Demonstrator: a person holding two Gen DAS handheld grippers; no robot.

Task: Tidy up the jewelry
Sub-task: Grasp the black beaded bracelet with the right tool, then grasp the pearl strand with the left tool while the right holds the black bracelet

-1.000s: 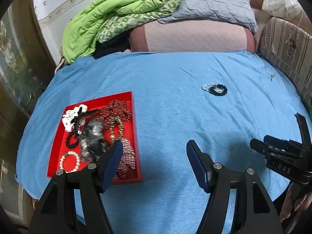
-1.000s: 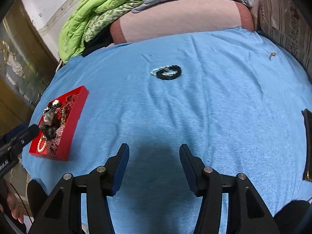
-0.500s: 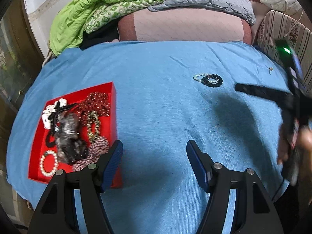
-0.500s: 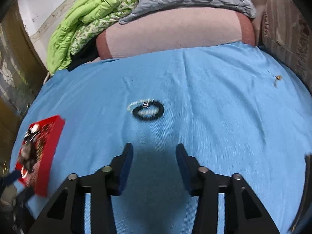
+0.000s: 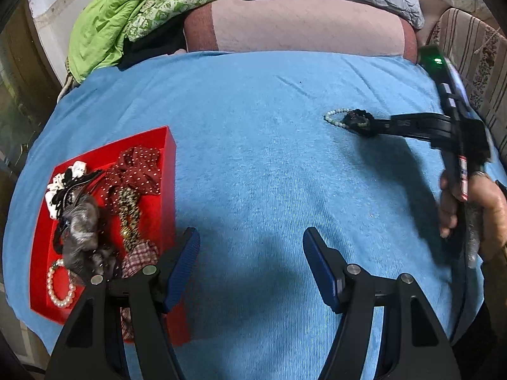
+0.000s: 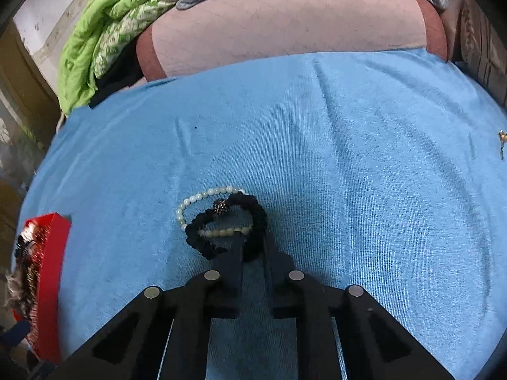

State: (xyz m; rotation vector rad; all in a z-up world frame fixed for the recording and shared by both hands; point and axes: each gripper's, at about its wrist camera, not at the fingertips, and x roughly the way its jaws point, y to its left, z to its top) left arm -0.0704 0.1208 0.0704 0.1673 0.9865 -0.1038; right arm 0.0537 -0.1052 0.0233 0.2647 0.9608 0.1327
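Bracelets [image 6: 221,221], light, limp, overlapping on bed [image 6: 348,174]; right gripper [image 6: 252,247] fingers just closed, pinching black one's near rim; left gripper [image 5: 250,259] half-open, empty.

Your tray [image 5: 169,158] sits at the bed's [image 5: 253,158] left edge; two bracelets [image 6: 221,221] lie overlapping mid-bed, pillows [image 5: 301,22] behind.

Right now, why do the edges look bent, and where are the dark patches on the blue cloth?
Left wrist view: fisheye lens bows the blue cloth; shadows under both hand-held grippers. Right wrist view: same bowing, black corners, green blanket slightly soft.
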